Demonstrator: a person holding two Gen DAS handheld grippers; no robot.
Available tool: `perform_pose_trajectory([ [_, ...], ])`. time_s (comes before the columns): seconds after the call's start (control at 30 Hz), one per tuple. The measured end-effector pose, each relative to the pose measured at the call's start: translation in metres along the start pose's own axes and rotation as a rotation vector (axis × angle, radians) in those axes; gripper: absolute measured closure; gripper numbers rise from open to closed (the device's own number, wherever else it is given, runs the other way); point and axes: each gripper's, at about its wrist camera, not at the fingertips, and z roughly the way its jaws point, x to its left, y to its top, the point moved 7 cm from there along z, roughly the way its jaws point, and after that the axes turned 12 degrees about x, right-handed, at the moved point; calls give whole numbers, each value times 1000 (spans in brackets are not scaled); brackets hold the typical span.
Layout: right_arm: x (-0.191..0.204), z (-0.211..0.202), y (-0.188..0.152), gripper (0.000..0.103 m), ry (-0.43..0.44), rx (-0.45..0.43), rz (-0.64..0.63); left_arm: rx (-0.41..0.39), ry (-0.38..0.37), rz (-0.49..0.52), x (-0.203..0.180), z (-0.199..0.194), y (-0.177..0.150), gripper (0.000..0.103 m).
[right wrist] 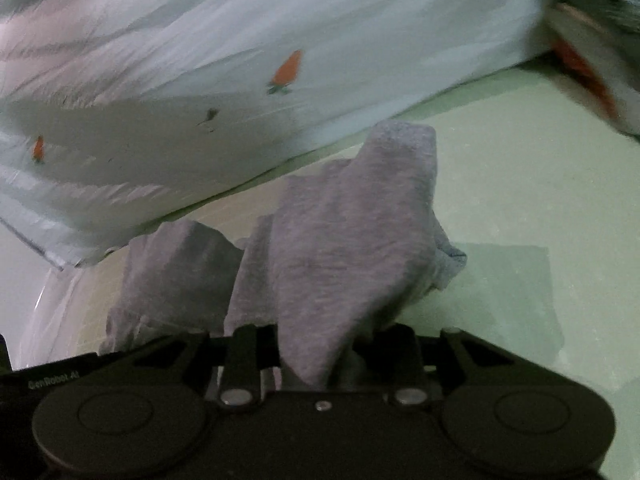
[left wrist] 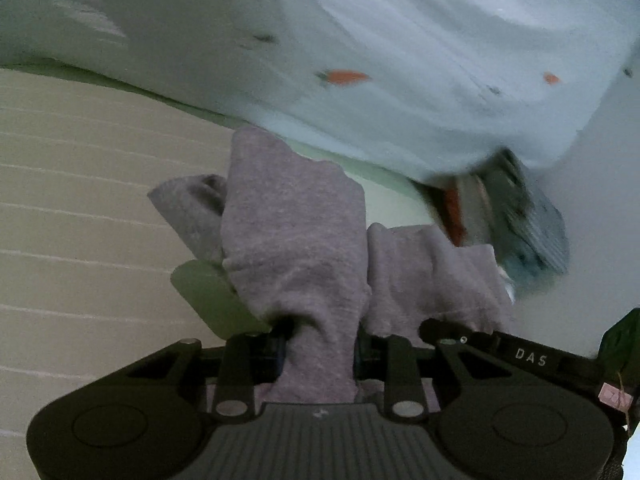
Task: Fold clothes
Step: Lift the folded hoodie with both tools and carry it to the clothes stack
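Note:
A grey knit garment [left wrist: 296, 232] is bunched up and fills the middle of the left wrist view. My left gripper [left wrist: 320, 332] is shut on the garment; the cloth drapes over the jaws and hides most of the fingers, though one pale green finger [left wrist: 212, 300] shows at the left. In the right wrist view the same grey garment [right wrist: 348, 240] rises in a peak from my right gripper [right wrist: 316, 344], which is shut on it. The cloth hides the right fingers.
A pale blue sheet with small orange carrot prints [left wrist: 400, 72] lies across the back in both views [right wrist: 240, 60]. A pale green surface [right wrist: 520, 200] lies under the garment. A stack of folded clothes [left wrist: 520, 224] sits at the right. A cream striped surface [left wrist: 80, 220] lies at the left.

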Motion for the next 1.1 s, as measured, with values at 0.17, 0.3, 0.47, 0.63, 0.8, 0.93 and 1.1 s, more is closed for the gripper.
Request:
perform_pose_trajectory([
  [0.17,-51,-54,-12,76,-60,-84,95,56,-84,123,-63,33,4,74],
  [0.3,-103,-96,5,77,-64,-162,126,30,-134,205,-131,60,15,74],
  [0.47,-180,-156,63,78,-31,-304,108,-73,-197,269,-228,94,60,74],
  [0.63,-243,-225,146,78,-63,-439,-88,-188,-247,319,-328,131,118,74],
  [0.8,-304,-296,245,78,-115,-565,-186,-304,-297,368,-427,167,176,74],
  [0.93,-346,-321,323,75,-206,-643,-249,-392,-251,405,-487,196,219,63],
  [1.1,-411,-264,385,20,-544,-636,-243,-320,159,321,-461,275,255,41],
])
